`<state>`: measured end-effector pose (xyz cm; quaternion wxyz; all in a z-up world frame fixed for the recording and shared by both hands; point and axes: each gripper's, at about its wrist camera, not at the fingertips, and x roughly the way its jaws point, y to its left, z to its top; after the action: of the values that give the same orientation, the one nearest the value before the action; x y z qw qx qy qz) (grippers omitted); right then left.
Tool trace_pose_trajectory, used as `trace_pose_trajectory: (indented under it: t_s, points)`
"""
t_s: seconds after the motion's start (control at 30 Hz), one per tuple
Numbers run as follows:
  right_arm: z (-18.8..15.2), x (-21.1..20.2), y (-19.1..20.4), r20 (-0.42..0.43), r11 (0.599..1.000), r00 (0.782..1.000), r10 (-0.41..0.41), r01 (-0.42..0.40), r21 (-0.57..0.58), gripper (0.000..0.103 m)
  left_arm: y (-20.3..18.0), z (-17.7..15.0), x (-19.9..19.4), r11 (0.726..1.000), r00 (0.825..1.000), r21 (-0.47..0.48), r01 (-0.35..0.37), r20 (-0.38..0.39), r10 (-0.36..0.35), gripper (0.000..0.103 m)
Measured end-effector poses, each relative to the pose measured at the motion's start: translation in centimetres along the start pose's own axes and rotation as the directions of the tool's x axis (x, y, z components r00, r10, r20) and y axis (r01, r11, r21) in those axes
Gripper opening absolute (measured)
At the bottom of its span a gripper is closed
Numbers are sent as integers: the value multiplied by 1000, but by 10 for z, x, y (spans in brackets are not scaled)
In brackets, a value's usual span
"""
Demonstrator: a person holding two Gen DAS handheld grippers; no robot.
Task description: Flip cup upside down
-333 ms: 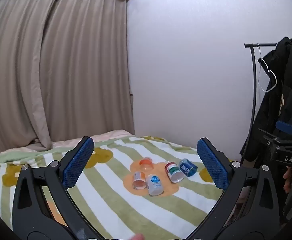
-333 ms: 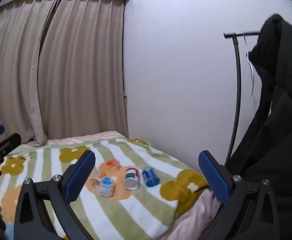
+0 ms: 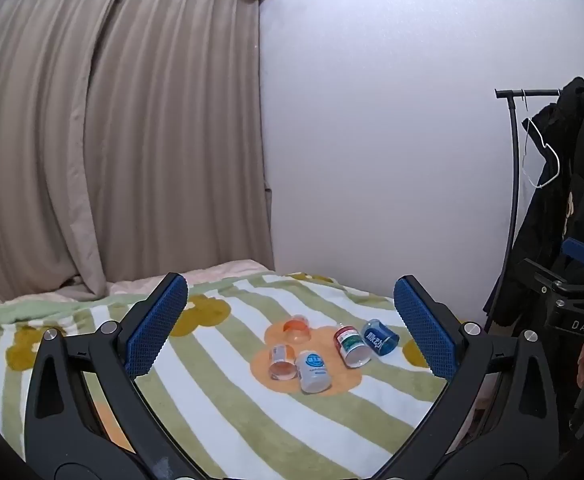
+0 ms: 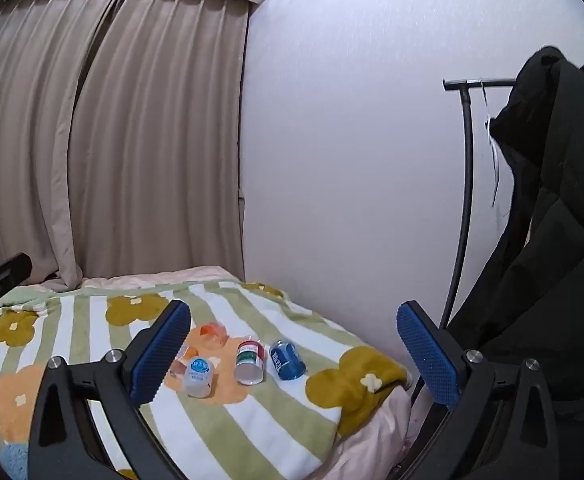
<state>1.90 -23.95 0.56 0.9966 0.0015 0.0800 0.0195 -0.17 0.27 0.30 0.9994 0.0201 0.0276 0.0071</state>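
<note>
Both grippers, left gripper (image 3: 292,330) and right gripper (image 4: 294,354), jaws released, empty, above bed (image 3: 219,400). Five cups (image 3: 312,366) lying clustered on striped blanket (image 4: 251,432), apart from jaws.

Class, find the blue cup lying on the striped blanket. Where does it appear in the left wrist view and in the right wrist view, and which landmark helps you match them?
Left wrist view: blue cup, right of centre, rightmost of the cups.
Right wrist view: blue cup, near centre, again rightmost.
Shared landmark: the red-and-green cup lying just left of it.
</note>
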Motion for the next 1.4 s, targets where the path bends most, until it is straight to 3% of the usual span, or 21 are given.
trace_pose_trajectory:
  t_s: [0.57,1.4]
  points:
    - [-10,5,8,-13,999,999,-49,49,-21,103,2,-4,8,1000,999,10,-13,-35,14,103]
    - [-16,13,2,-24,999,998,-53,53,-1,103,5,-7,11,1000,999,-7,-2,-49,2,103]
